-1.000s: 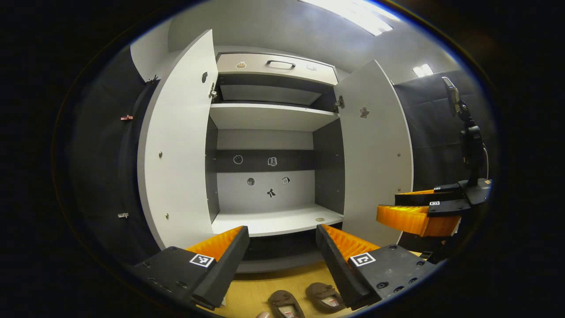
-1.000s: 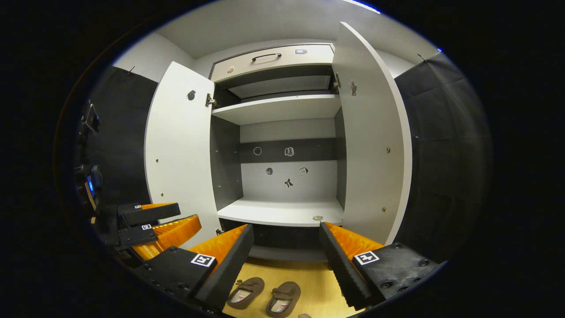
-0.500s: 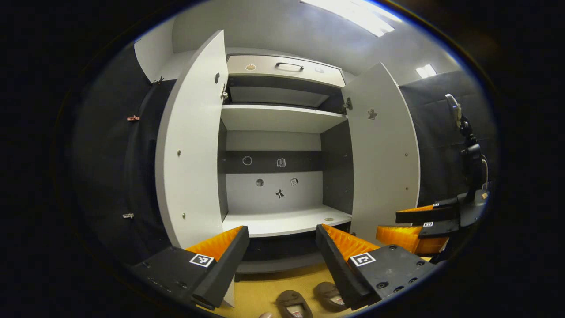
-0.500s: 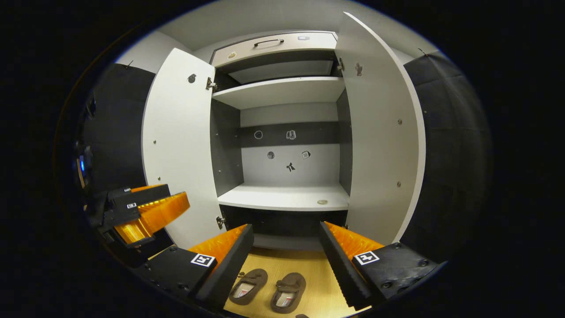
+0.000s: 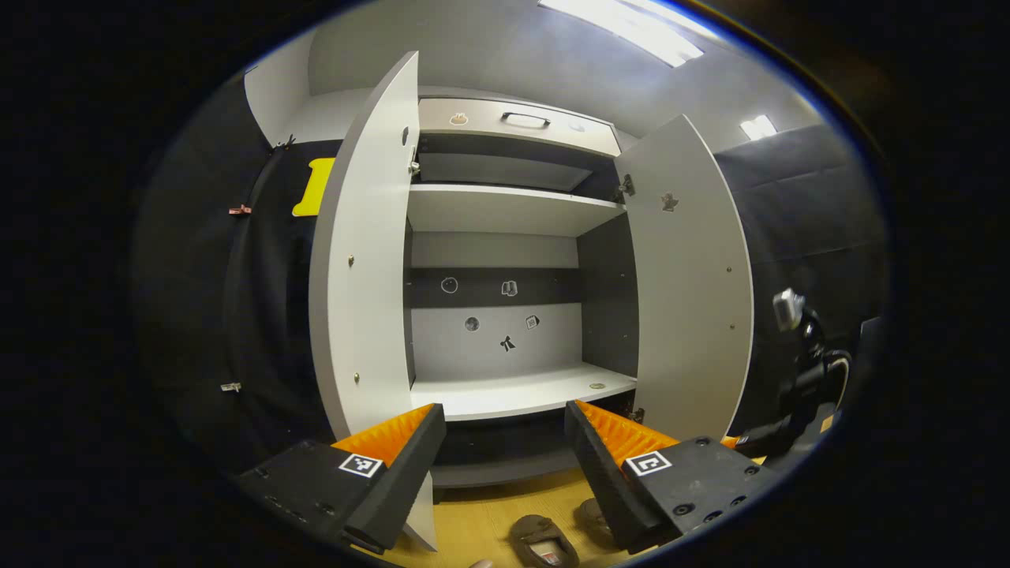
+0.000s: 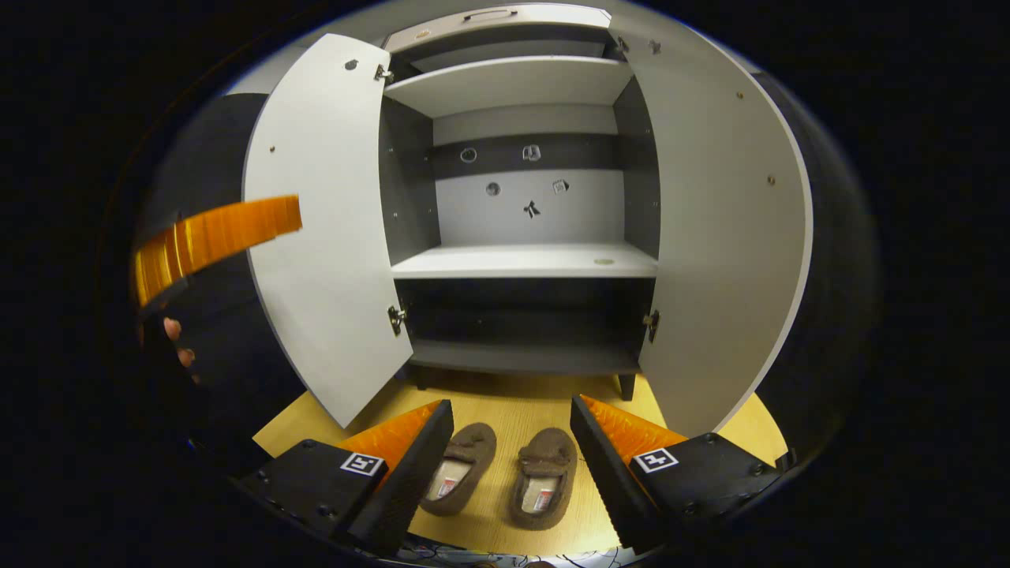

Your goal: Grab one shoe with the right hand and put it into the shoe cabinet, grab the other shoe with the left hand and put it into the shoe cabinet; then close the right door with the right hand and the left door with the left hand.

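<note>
Two brown slippers lie side by side on the wooden floor in front of the open shoe cabinet: the left slipper [image 6: 461,467] and the right slipper [image 6: 544,477]. My right gripper [image 6: 511,404] hangs open above them, apart from both. In the left gripper view my left gripper [image 5: 503,410] is open and empty, facing the cabinet's white shelf [image 5: 521,390], with the slippers [image 5: 540,540] low at the edge. The right gripper [image 5: 789,410] appears low at the right there. In the right gripper view, one finger of the left gripper [image 6: 213,237] shows at the left, above a hand [image 6: 177,339].
Both cabinet doors stand wide open: the left door [image 6: 323,237] and the right door [image 6: 710,237]. The shelf [image 6: 525,260] holds only a small round mark. A dark lower compartment [image 6: 525,323] sits under it. A drawer with a handle [image 5: 525,120] tops the cabinet.
The right gripper has dropped and tipped down toward the slippers, which now sit larger between its fingers. The left gripper has shifted slightly; both stay open.
</note>
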